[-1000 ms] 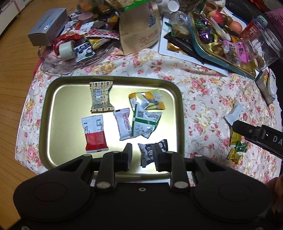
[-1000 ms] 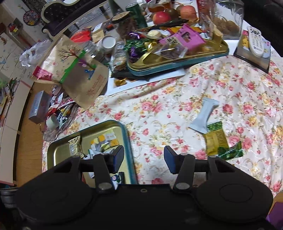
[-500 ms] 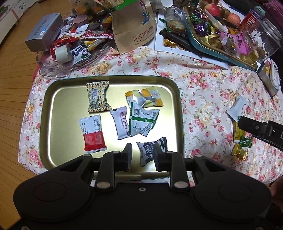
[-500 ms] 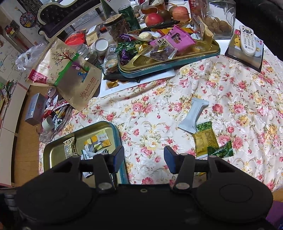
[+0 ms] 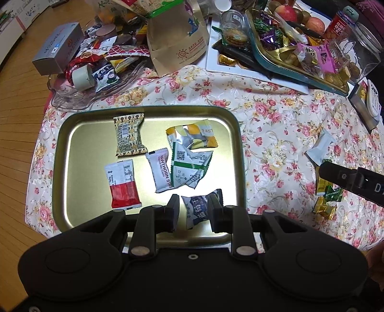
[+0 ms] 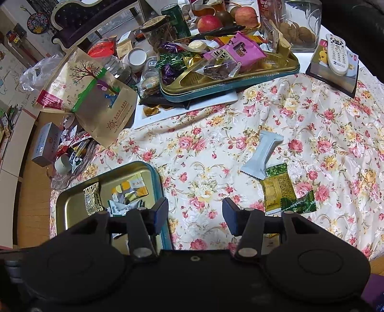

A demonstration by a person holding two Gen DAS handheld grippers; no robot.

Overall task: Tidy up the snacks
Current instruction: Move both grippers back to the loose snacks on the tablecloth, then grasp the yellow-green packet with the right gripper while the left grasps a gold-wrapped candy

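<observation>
Left wrist: dark snack (image 5: 200,208) lies between open left claw (image 5: 193,211) fingers.

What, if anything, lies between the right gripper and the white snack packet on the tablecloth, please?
Nothing visible does. The right gripper hangs open over bare floral tablecloth, and the white packet lies ahead to its right, its near end beside a yellow-green packet.

a floral tablecloth (image 6: 312,115) covers the table, above a warm wooden plank floor (image 5: 16,100), with a dark carved sofa (image 6: 79,19) at the far side.
</observation>
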